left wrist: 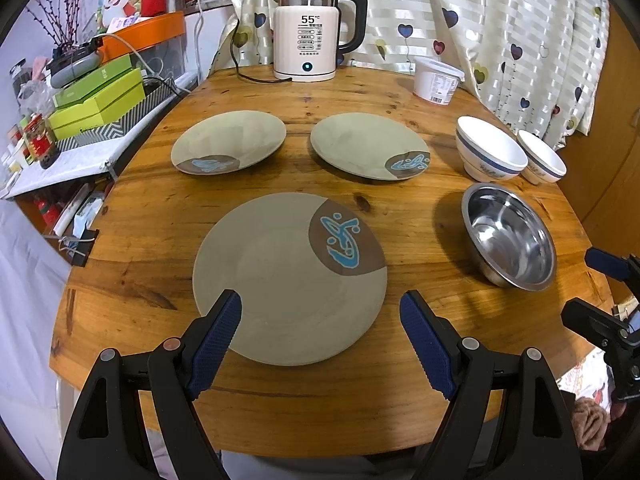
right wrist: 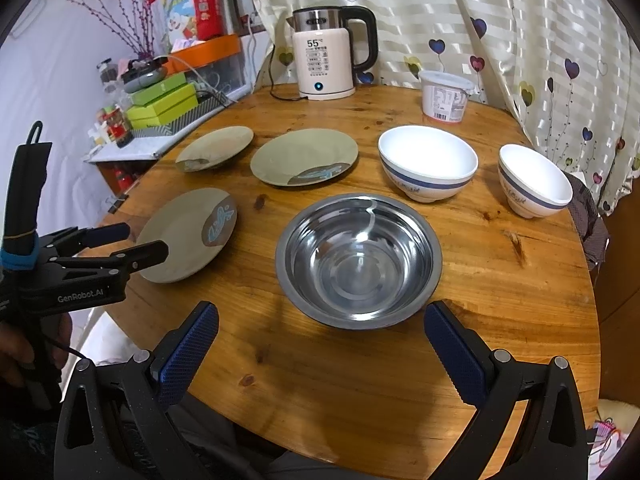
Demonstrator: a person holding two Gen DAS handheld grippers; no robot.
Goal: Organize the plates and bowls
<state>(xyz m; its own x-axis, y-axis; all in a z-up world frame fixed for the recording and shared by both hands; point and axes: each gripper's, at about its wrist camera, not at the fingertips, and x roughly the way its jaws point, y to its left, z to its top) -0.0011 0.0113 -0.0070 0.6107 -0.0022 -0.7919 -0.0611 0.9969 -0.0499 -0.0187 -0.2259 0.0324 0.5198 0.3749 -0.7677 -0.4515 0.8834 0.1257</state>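
Start of sorting: left tongs (left wrist: 320, 336) wide open, empty, straddling the near plate (left wrist: 290, 278); right tongs (right wrist: 320, 344) likewise before steel bowl (right wrist: 358, 260). Next, prob.: close on plate rim.

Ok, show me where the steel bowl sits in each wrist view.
Left wrist view: the steel bowl sits at the right, beyond and right of the open left gripper.
Right wrist view: the steel bowl sits in the centre, just ahead of the open right gripper.
Shared landmark: the kettle at the table's far edge.
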